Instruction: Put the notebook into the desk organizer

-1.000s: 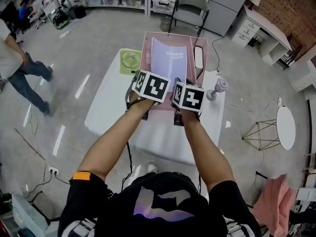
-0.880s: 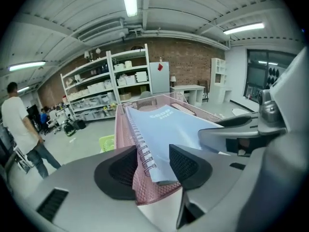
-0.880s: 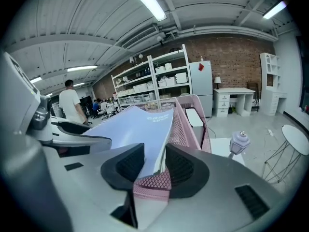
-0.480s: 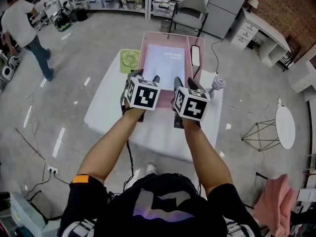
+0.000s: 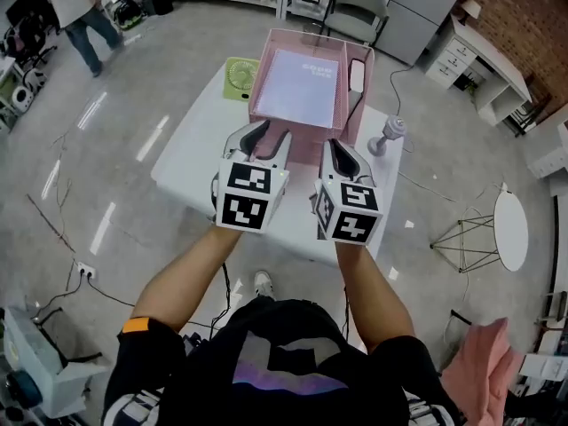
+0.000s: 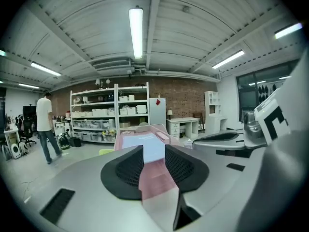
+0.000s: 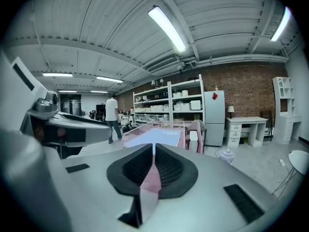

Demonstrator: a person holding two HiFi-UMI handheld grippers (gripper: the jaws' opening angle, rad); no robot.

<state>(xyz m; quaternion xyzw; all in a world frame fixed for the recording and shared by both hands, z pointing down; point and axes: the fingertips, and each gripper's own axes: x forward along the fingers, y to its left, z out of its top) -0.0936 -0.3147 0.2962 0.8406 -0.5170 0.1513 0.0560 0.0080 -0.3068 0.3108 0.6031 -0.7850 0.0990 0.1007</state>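
**Notebook (image 5: 297, 85) inside desk organizer (image 5: 304, 147)**

1 notebook lies flat in 1 pink desk organizer at the table's (image 5: 191, 162) far edge, ahead of both claws and touching neither. Left claw (image 5: 271, 136): jaws apart, just been closing, nothing betw. Right claw (image 5: 335, 146): jaws just closed together, empty. 1 green fan (image 5: 240, 75) at far-left corner.
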